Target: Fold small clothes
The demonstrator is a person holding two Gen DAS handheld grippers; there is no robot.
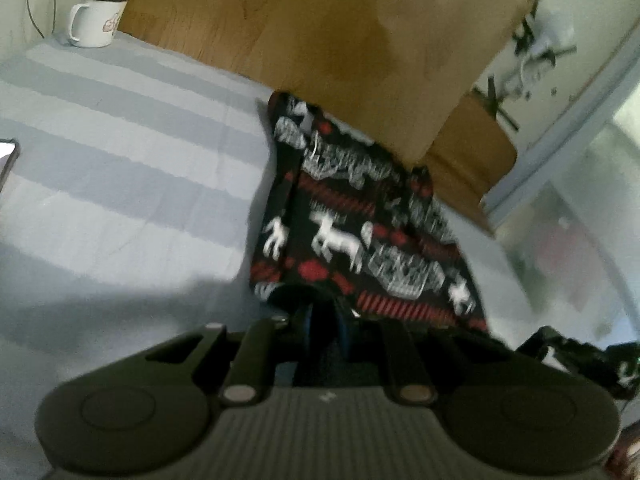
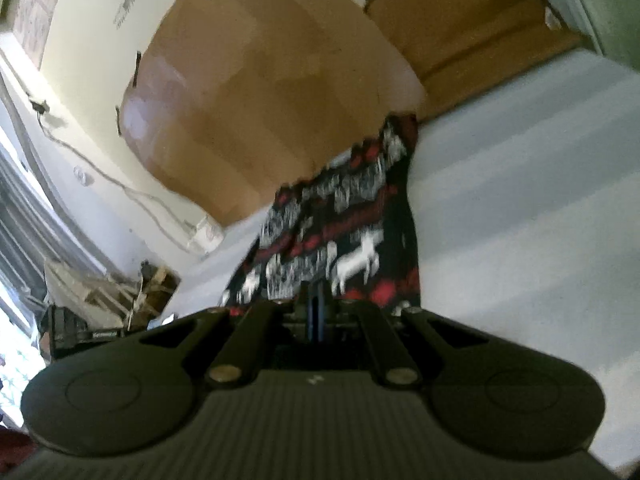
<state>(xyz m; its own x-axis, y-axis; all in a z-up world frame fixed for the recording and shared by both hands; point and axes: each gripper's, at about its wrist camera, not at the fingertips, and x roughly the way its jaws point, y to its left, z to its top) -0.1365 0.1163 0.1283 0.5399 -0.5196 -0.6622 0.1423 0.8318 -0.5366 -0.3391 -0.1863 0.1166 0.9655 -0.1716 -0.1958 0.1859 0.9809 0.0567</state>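
Cloth (image 1: 360, 216), small and black, knitted-looking, with white deer shapes and red bands, lying flat and long on a striped sheet (image 1: 120, 168) in pale blue and grey. Far end of cloth touching a big brown cardboard box (image 1: 320, 40), smooth and flat-sided.

Left gripper (image 1: 326, 320) at the near end of the cloth, black arms with blue pads, pressed close together on the cloth's edge, near corner puffed up between them. Right gripper (image 2: 316, 308) at the near end of the cloth (image 2: 352, 224) too, fingers pinched nearly flat on the edge, thin blue strip between them.

Only in the left view: a white round mug (image 1: 98, 20) with a dark rim and a stick-like handle poking out, far off to the left of the box, on the sheet. Also a dark slim phone-like thing (image 1: 8, 160) at the left edge, too cut off to tell.

Only in the right view: a white cord (image 2: 120, 184) running down a pale wall (image 2: 92, 40) left of the box (image 2: 260, 92), and a messy pile of pale and brown stuff (image 2: 112, 292) lower down, blurry. Both views soft and smeared.
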